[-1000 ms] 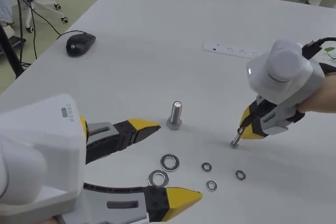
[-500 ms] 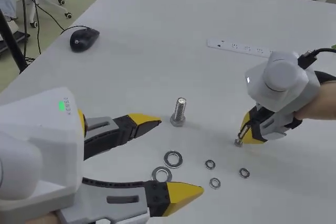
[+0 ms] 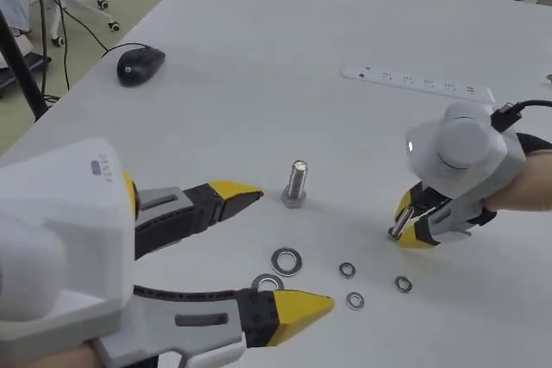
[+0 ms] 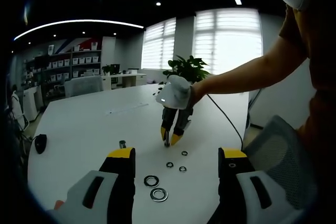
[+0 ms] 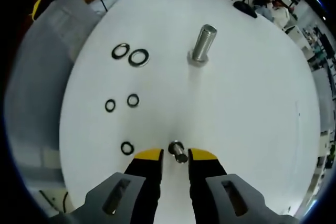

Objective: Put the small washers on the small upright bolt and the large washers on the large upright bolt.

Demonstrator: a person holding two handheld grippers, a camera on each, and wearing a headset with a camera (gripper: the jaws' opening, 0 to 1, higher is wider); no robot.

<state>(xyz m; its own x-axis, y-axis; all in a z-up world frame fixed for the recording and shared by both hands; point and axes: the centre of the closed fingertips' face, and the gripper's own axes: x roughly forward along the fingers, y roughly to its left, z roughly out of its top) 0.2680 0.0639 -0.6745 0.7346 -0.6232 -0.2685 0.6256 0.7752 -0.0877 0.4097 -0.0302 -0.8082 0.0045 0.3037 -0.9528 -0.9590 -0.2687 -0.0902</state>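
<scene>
My right gripper (image 3: 412,228) is at the right of the white table, shut on the small bolt (image 3: 399,225), which leans in its jaws with its base near the tabletop. In the right gripper view the small bolt (image 5: 177,152) sits between the yellow tips of that gripper (image 5: 176,156). The large bolt (image 3: 296,183) stands upright mid-table. Two large washers (image 3: 286,259) lie in front of it, and three small washers (image 3: 348,270) lie to their right. My left gripper (image 3: 272,249) hovers open at the lower left, its lower jaw partly covering one large washer (image 3: 267,282).
A black mouse (image 3: 141,62) lies at the far left of the table (image 3: 259,58) and a white power strip (image 3: 414,84) at the far right. Office chairs stand beyond the table's edges. In the left gripper view a person's arm (image 4: 236,72) reaches in from the right.
The small bolt has gone from standing upright to leaning in my right gripper, which has dropped slightly toward me. The left gripper has barely moved.
</scene>
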